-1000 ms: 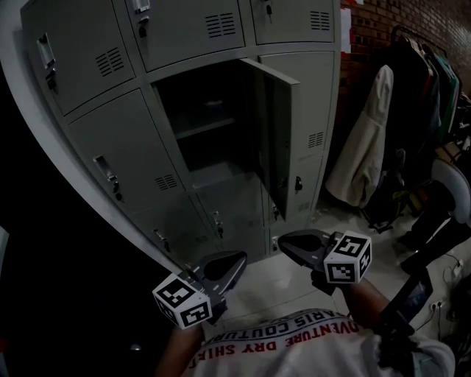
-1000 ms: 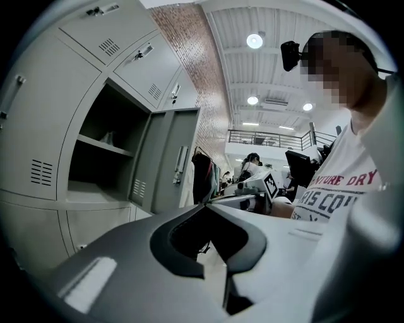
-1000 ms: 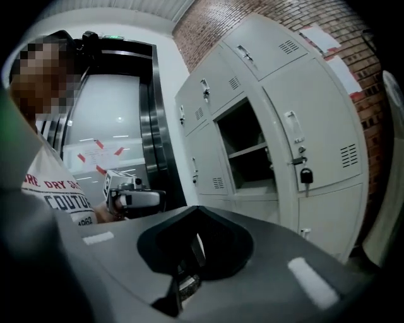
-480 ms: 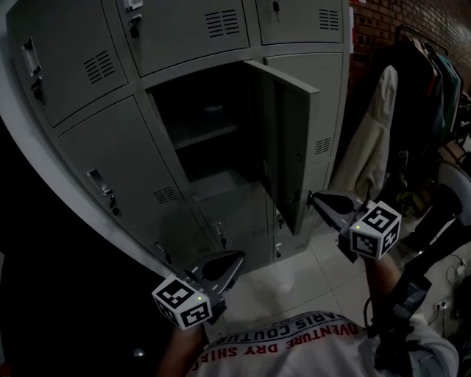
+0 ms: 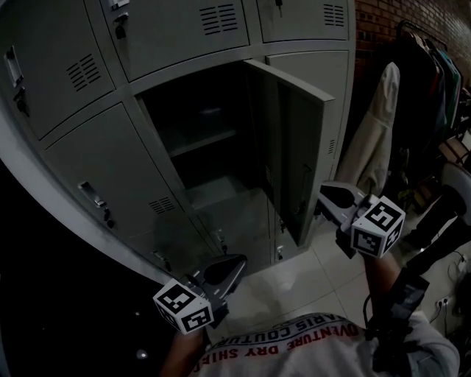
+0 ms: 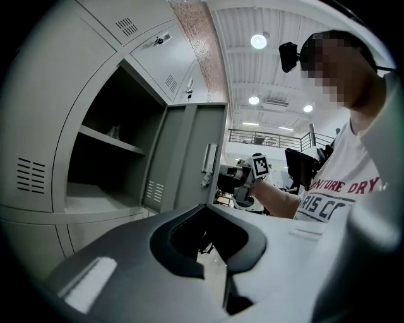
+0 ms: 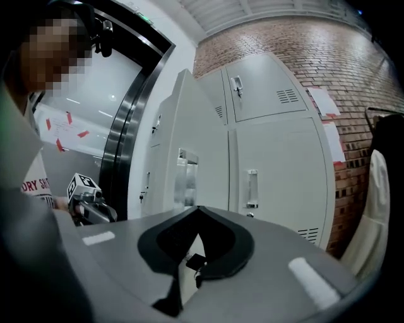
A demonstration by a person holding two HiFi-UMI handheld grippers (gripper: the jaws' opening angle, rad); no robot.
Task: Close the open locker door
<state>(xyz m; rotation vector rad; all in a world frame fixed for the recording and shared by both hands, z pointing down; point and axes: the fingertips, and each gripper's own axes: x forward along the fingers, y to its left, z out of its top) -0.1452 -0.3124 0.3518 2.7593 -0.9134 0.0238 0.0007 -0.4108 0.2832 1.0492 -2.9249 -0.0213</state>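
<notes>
The grey locker bank (image 5: 96,154) has one open compartment (image 5: 199,140) with a shelf inside. Its door (image 5: 294,147) swings out to the right, nearly edge-on to me. My right gripper (image 5: 324,196) is shut and empty, its tip close to the lower outer face of the door; whether it touches is unclear. In the right gripper view the door (image 7: 183,151) and its handle (image 7: 186,173) stand just beyond the right gripper (image 7: 199,208). My left gripper (image 5: 234,263) is shut and empty, low in front of the lockers. In the left gripper view the left gripper (image 6: 208,206) points at the door (image 6: 189,158).
Coats (image 5: 375,140) hang on a rack to the right, against a brick wall (image 5: 383,22). Closed lockers (image 7: 271,164) continue to the door's right. Pale floor tiles (image 5: 294,283) lie below. Dark gear (image 5: 441,213) stands at the far right.
My right gripper rose from low beside the left one, up and right to the door's outer side. The left gripper stayed low. The view drew closer to the lockers.
</notes>
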